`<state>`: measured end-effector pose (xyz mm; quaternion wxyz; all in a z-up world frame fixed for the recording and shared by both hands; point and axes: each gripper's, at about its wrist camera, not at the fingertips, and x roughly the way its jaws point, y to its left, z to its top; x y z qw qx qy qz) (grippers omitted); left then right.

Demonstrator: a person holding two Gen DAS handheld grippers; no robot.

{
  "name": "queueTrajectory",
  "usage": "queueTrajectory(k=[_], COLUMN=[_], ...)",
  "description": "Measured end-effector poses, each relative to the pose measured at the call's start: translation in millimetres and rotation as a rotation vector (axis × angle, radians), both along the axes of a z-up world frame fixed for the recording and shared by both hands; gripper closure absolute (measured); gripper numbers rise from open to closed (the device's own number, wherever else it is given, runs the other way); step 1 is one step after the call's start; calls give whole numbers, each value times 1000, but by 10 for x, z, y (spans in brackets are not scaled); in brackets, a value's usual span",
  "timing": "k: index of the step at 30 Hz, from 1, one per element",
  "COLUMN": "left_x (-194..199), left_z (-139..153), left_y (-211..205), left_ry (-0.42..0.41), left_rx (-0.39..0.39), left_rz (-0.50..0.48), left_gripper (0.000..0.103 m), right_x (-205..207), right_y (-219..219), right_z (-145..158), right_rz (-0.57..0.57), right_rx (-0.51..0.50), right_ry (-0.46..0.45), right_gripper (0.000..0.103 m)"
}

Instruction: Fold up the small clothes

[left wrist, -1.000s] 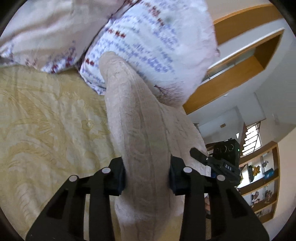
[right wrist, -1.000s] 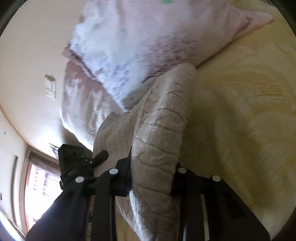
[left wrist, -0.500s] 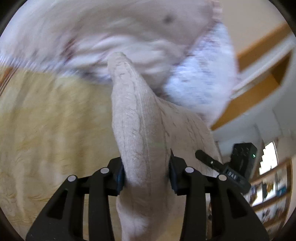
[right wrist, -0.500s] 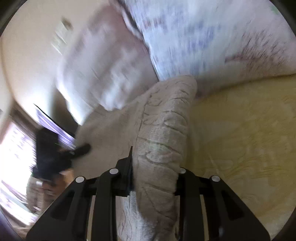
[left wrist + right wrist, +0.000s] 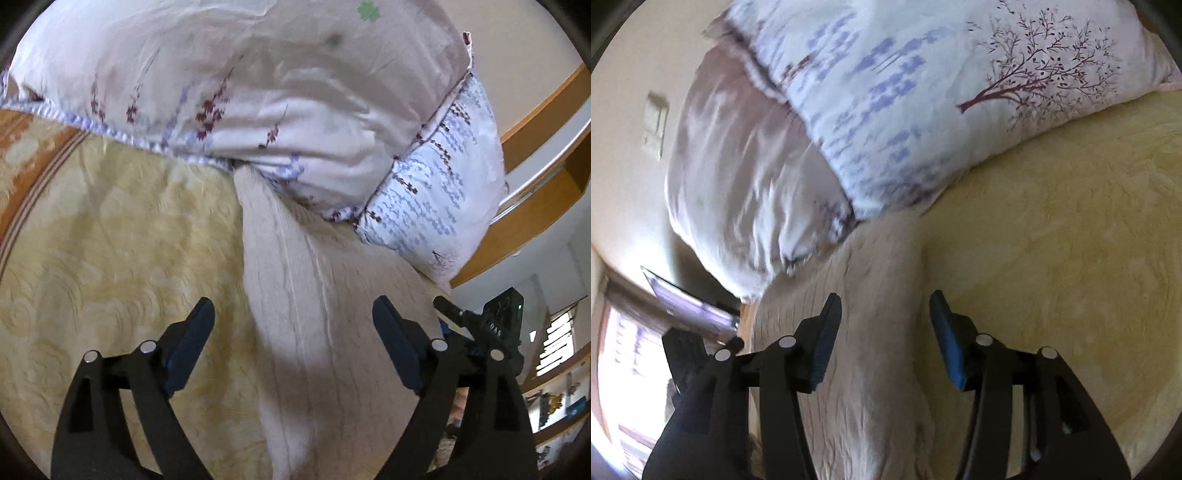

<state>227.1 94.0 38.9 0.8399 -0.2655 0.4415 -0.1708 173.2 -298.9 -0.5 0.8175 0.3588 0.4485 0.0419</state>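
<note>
A beige cable-knit garment (image 5: 310, 295) lies on the yellow bedspread (image 5: 110, 266), its far end touching the pillows. My left gripper (image 5: 293, 328) is open, its jaws wide on either side of the knit's left edge, not pinching it. The same knit (image 5: 879, 332) shows in the right wrist view on the bedspread (image 5: 1052, 240). My right gripper (image 5: 884, 325) is open too, jaws astride the knit's right edge. The right gripper's black body (image 5: 495, 325) shows at the right of the left wrist view.
Two floral pillows (image 5: 258, 92) (image 5: 923, 81) lie just beyond the garment at the head of the bed. A wooden headboard or shelf (image 5: 535, 110) rises behind them. Shelves and a window (image 5: 554, 343) are far right; a bright window (image 5: 624, 343) is at left.
Both grippers were shut on the knit and holding it up; now both have opened and the knit lies flat on the bedspread, closer to the pillows.
</note>
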Motion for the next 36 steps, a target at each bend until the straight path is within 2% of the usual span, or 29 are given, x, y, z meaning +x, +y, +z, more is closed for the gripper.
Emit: queueTrajectory(k=[2,4,6,7,8,9,10,11,12,14,15,18,19,21,24,25,27,28,29,30,32,34,36], left_x=[178,362,532,589,644,690,725,742,741,714,710,737,746,782,837,826,750,650,557,428,195,-20,-226], left_z=[-31,-102,-170,-185,-199,-197,-180,-147,-125,-83,-84,-163,-181,-210,-240,-234,-180,-117,-76,-24,40,78,25], left_y=[13,31,38,34,21,-2,-31,-49,-55,-29,-26,-69,-77,-107,-158,-158,-132,-95,-50,0,33,-39,-134], left_ry=[21,57,72,73,70,67,53,30,8,-53,-65,-56,-50,-39,-17,-14,-23,-39,-50,-67,-95,-98,-84], left_rx=[0,-13,-57,-66,-74,-66,-41,-26,-28,-38,-36,18,33,80,138,134,116,106,101,101,118,160,168], left_rz=[14,36,27,21,8,-1,-7,-18,-25,-26,-26,-15,-8,18,44,53,68,71,70,71,51,16,-30], left_gripper=[16,23,44,50,64,73,79,89,94,96,96,97,97,96,94,91,79,73,57,45,37,36,35], right_x=[102,208,265,296,310,316,282,239,163,79,74,210,237,259,298,285,169,99,7,-56,-285,-463,-572], right_y=[-24,-22,0,14,36,71,104,124,140,120,100,66,78,99,133,133,88,54,35,19,44,101,173], right_z=[-48,-96,-122,-132,-123,-84,15,100,216,303,293,1,-72,-142,-87,-49,74,117,169,197,273,306,289], right_rz=[2,4,12,22,33,47,65,71,72,56,44,18,18,3,13,15,1,-2,7,19,65,110,142], right_rx=[24,28,30,25,9,-9,-41,-62,-91,-125,-144,-198,-210,-225,-242,-242,-223,-216,-201,-186,-146,-140,-150], right_ry=[10,25,27,28,25,4,-51,-100,-168,-221,-217,-41,-12,6,25,27,9,2,-9,-17,-39,-48,-43], right_gripper=[51,51,54,68,84,90,93,93,93,94,94,94,94,94,93,91,78,65,56,55,55,55,55])
